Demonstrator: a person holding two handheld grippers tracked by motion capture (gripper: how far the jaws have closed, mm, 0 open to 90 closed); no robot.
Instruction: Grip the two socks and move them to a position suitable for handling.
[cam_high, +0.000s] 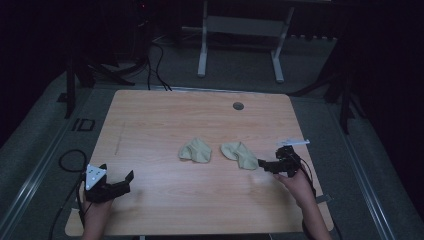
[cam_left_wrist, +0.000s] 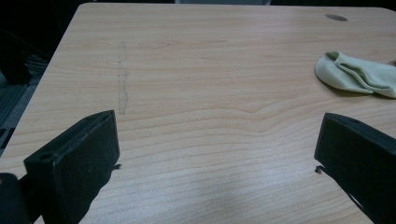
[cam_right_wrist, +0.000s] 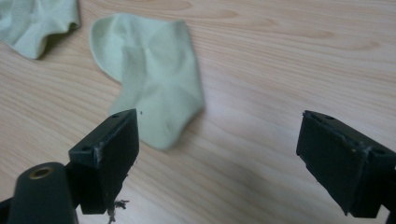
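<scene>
In the left gripper view the right-hand edge cuts through the pale green sock (cam_left_wrist: 357, 72), so its far end is out of frame, and both black jaws of the left tongs (cam_left_wrist: 215, 154) run off the bottom edge. In the right gripper view the second sock (cam_right_wrist: 35, 21) is clipped by the top and left edges, leaving one corner of it. The near sock (cam_right_wrist: 154, 79) is blurred at its lower tip, and the left jaw covers a little of it. In the high view the room behind the bench (cam_high: 150, 115) is too dark to make out, and the white thing (cam_high: 295, 143) by the right tongs (cam_high: 265, 164) is too small to tell.
</scene>
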